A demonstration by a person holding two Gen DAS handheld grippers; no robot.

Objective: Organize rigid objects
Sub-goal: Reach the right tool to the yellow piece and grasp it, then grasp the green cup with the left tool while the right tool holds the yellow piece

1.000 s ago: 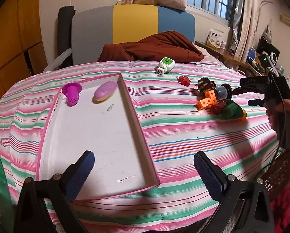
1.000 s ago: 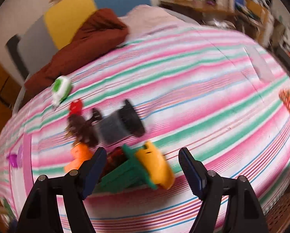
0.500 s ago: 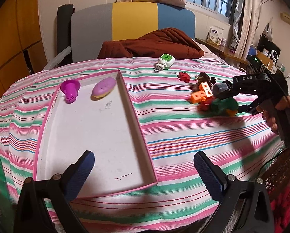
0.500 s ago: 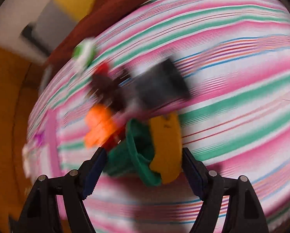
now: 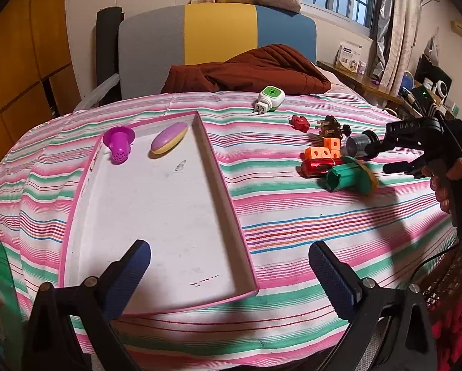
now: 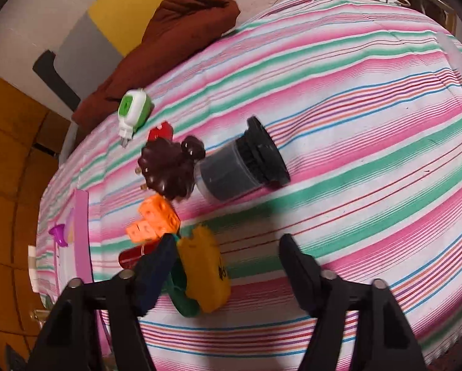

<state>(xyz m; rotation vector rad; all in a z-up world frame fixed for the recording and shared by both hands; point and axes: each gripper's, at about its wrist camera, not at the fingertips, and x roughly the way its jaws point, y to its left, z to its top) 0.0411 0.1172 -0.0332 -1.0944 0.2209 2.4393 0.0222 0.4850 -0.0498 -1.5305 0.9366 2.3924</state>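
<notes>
A white tray with a pink rim [image 5: 231, 204] holds a purple strainer cup [image 5: 119, 145] and a purple-and-yellow oval [image 5: 169, 139]. My left gripper [image 5: 231, 275] hovers open over the tray's near end with nothing between its fingers. To the right lies a pile: a green-and-yellow toy [image 6: 203, 272], orange cubes [image 6: 156, 219], a red cylinder [image 6: 131, 255], a grey jar with a black cap [image 6: 240, 167] and a dark brown piece [image 6: 169, 167]. My right gripper [image 6: 227, 272] points down at the pile, its jaws closing. The toy lies between them against the left finger; the right finger stands apart.
A green-and-white plug [image 5: 269, 99] and a small red piece [image 5: 299, 122] lie farther back on the striped cloth [image 5: 308, 216]. A brown blanket [image 5: 249, 71] and a grey, yellow and blue chair back stand behind. A cluttered desk and a wicker basket [image 5: 447, 272] are at right.
My right gripper tipped downward and sank onto the green-and-yellow toy, and its jaws narrowed around it. The left gripper and the tray stayed put.
</notes>
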